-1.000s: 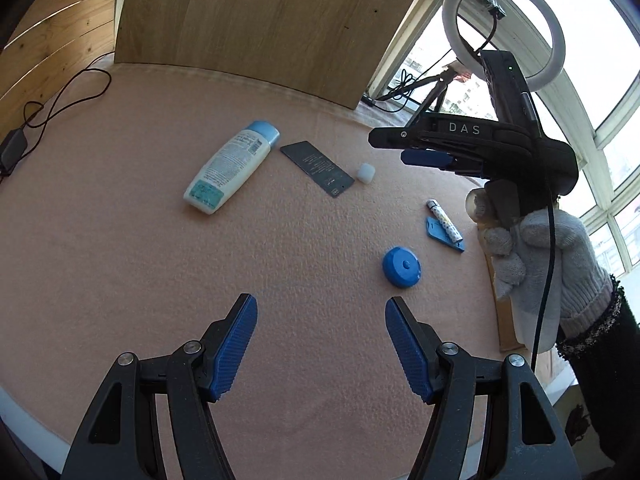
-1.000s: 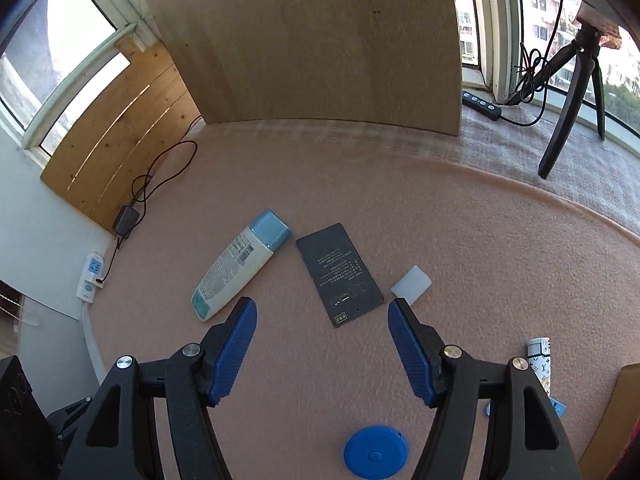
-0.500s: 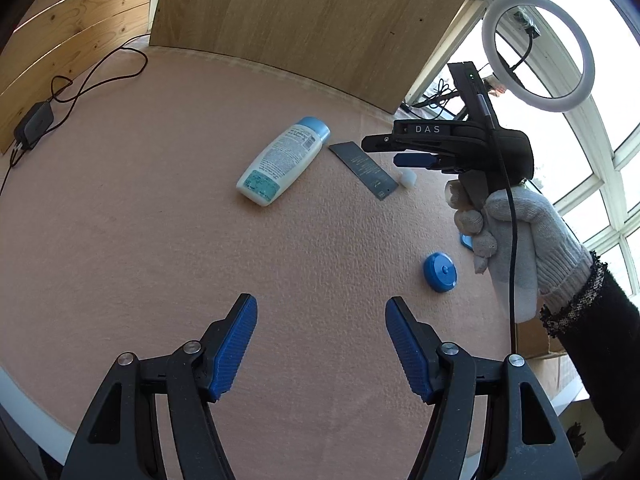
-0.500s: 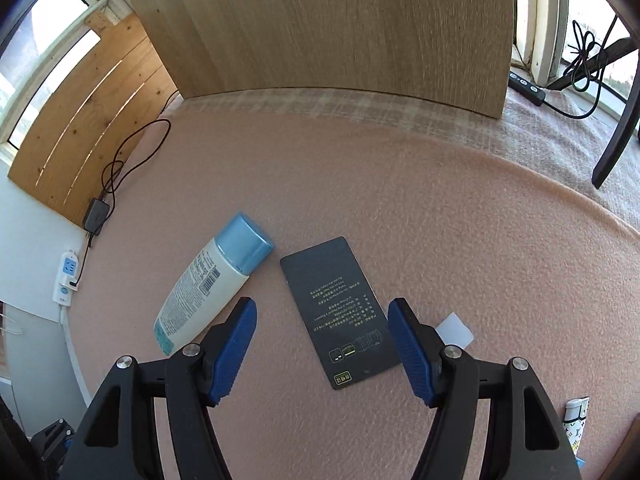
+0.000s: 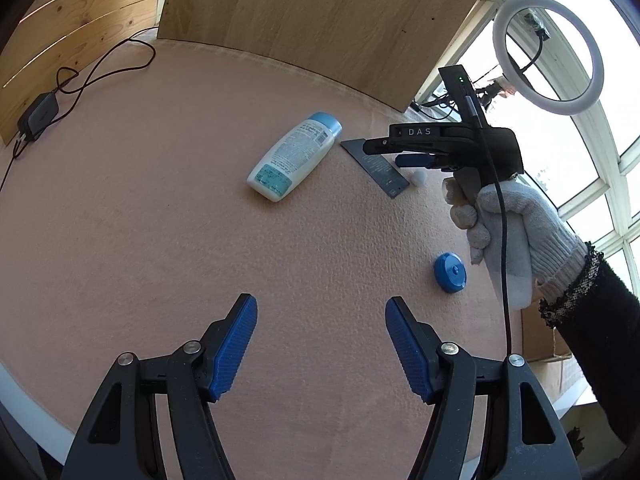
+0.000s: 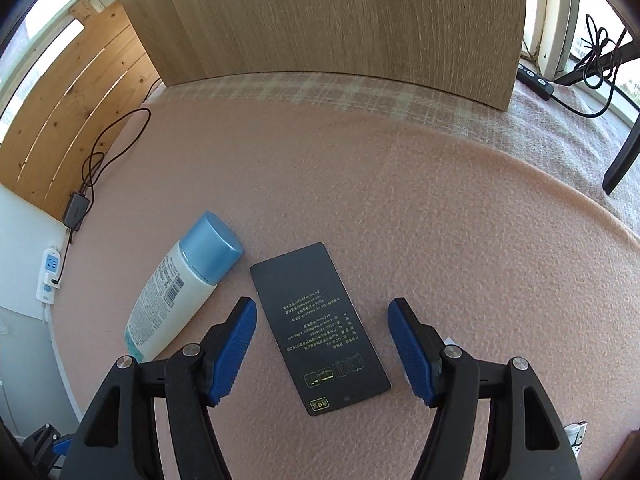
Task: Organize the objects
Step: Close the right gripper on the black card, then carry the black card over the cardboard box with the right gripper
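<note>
A flat black card point(image 6: 320, 328) with small print lies on the pink cloth, between the open fingers of my right gripper point(image 6: 322, 344), which hovers just above it. Left of the card lies a white bottle with a light blue cap point(image 6: 184, 284). In the left wrist view the same bottle point(image 5: 294, 156) and card point(image 5: 376, 166) lie far ahead, with the right gripper point(image 5: 394, 152) over the card, held by a gloved hand point(image 5: 508, 232). My left gripper point(image 5: 320, 344) stands open over bare cloth. A round blue disc point(image 5: 451, 272) and a small white block point(image 5: 419, 178) lie to the right.
A wooden board point(image 6: 320, 20) stands upright at the back of the table. A black adapter with cable point(image 5: 38, 114) lies at the far left. A ring light point(image 5: 548, 48) on a stand rises at the right, by the windows. A cardboard box point(image 5: 540, 336) sits at the right edge.
My right gripper has moved forward and down toward the black card, which now lies between its fingers. The left gripper has drawn back and turned left; objects look farther away.
</note>
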Demonstrator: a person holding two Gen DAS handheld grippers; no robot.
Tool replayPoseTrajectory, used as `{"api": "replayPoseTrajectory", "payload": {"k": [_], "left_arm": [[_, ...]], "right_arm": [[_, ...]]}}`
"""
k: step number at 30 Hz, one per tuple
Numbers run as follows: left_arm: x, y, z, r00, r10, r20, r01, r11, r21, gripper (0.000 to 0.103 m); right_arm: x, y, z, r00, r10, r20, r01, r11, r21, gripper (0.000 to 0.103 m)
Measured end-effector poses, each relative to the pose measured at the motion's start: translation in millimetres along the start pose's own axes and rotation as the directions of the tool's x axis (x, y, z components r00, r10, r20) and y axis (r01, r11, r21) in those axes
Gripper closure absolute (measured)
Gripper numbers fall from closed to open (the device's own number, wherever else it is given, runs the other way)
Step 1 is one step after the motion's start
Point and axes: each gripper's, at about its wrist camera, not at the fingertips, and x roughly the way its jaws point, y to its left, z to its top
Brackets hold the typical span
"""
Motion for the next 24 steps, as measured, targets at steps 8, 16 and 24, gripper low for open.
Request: {"api": "replayPoseTrajectory", "payload": {"k": [8,16,24], "left_arm": [[1.7,-5.7,1.9,1.000,-0.012,-0.004,0.012,1.000,0.006,0.033],[0.1,-6.7,-0.6,1.000,-0.018,-0.003,0.018,1.000,-0.003,0.033],[-2.3,-10.7,-3.9,1.000,-0.019,0.004,0.019,1.000,0.001,0.033]], "right_arm": [[1.9,16.8,-9.8,0.999,0.003,-0.044,-0.005,0.999,-0.051,0.038],[8.8,43.1,-24.4,0.985,-0.171,-0.014,0.165,0.969,-0.186,0.039],[0.6,39.2,-34.8,0.982,-0.186,-0.013,0.181,0.966,-0.183,0.057]]}}
